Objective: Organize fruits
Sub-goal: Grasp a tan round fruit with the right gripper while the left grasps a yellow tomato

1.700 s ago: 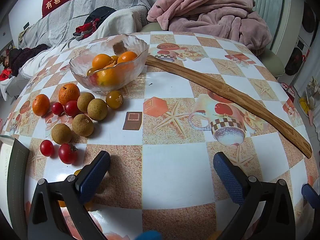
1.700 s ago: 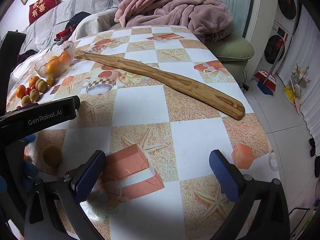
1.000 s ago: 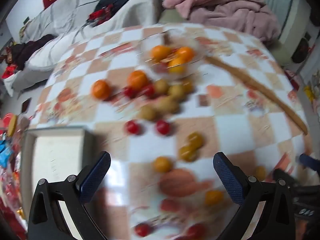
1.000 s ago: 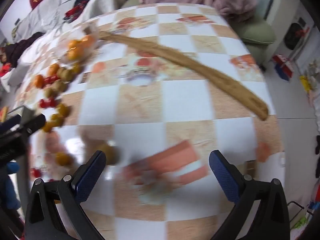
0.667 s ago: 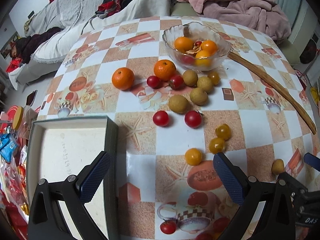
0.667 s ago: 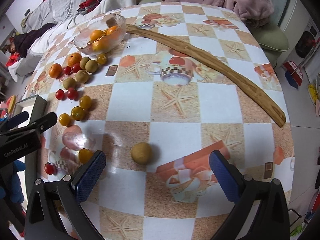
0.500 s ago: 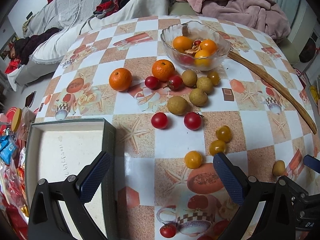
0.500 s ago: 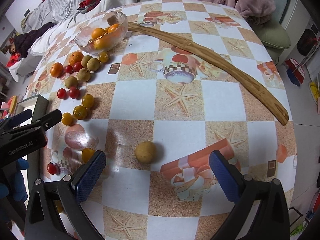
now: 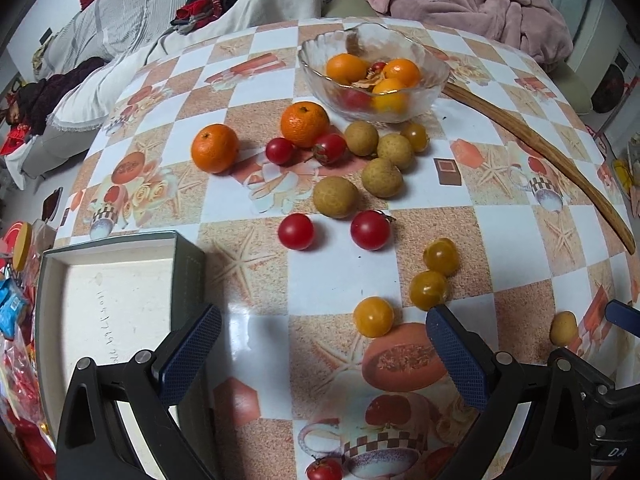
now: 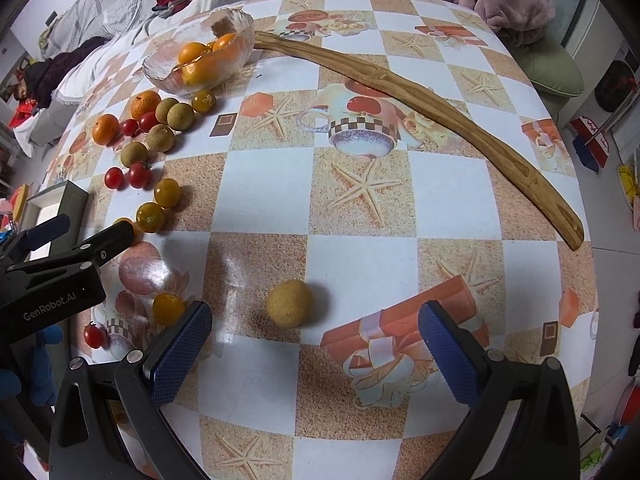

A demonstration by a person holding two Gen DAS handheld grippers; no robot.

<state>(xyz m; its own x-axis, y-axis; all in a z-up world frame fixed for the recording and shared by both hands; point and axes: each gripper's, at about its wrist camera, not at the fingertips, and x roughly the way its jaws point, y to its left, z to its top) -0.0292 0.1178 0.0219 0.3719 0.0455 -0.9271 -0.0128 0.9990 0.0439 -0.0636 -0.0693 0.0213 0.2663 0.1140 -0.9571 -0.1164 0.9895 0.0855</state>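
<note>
Fruit lay scattered on the checked tabletop. My right tool hung wide over the round tan longan; my left tool wide, empty. Next: descend, close.

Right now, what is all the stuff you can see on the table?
Table: one, checked orange and white.
Bowl: one, clear glass, far side, with orange and red fruit in it.
Oranges: two, orange, near the bowl.
Red tomatoes: five, four mid-table, one at the near edge.
Yellow tomatoes: five, one by the bowl, the others nearer.
Longans: five, brown, four by the bowl, one alone by the right tool.
Stick: one, long, wooden, running from the bowl.
Box: one, white inside, left edge.
Blanket: pink, behind the table.
Left tool: open, jaws just closing slightly, gripping nothing.
Right tool: open, gripping nothing.
</note>
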